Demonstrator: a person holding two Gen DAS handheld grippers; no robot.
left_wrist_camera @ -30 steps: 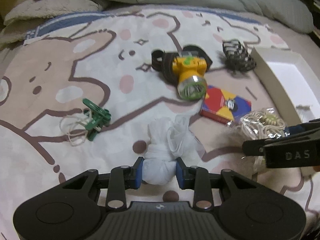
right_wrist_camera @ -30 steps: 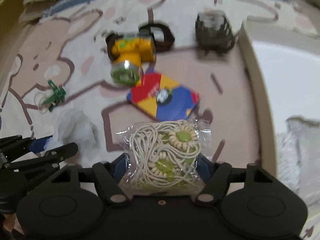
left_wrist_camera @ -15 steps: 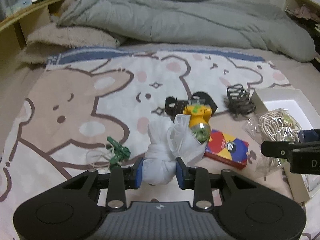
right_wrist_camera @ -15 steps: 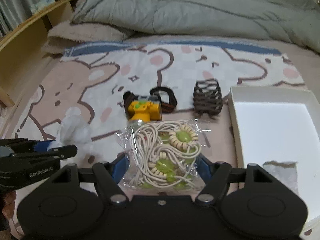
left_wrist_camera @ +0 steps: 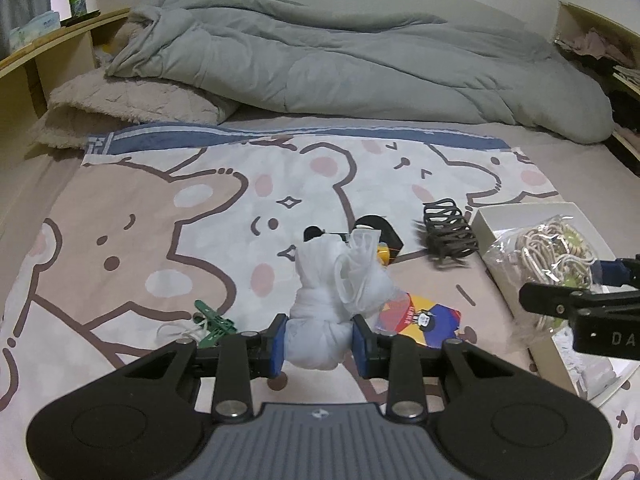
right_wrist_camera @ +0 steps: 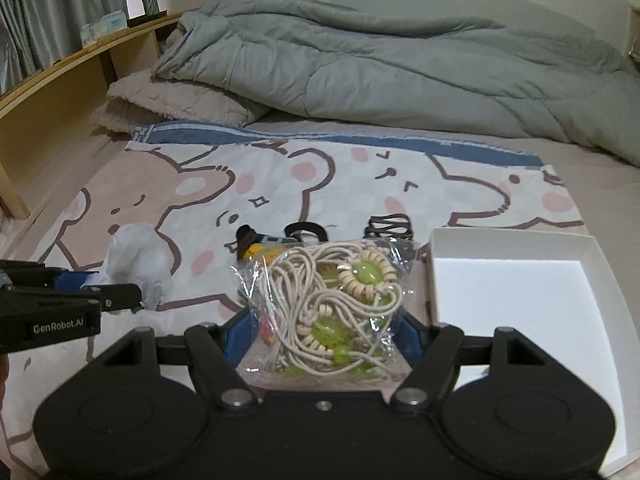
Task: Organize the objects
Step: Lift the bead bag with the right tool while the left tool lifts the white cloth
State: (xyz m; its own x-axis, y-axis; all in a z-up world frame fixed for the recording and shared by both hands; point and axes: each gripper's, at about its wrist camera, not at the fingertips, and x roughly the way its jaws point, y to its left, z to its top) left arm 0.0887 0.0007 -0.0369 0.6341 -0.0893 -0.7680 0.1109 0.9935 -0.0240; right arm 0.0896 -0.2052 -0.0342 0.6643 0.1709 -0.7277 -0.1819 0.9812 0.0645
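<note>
White cloth bundle (left_wrist_camera: 320, 320) clenched between our left fingers (left_wrist_camera: 279, 340); right fingers (right_wrist_camera: 236, 332) grasp bagged cord (right_wrist_camera: 332, 304), held clear of bed for white box (right_wrist_camera: 508, 288) just right.

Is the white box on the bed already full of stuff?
No, the white box shows a mostly bare white floor in the right wrist view, and the bag of cords is held in the right gripper.

Soft, crumpled white cloth bundle (left_wrist_camera: 324, 312). Glossy, crinkled clear plastic bag of cream cord and green beads (right_wrist_camera: 328, 304). Matt white cardboard box (right_wrist_camera: 516, 240). Smooth printed cotton bear-pattern sheet (left_wrist_camera: 160, 208). Puffy matt grey quilt (left_wrist_camera: 340, 64). Pale wooden shelf (right_wrist_camera: 80, 60).
</note>
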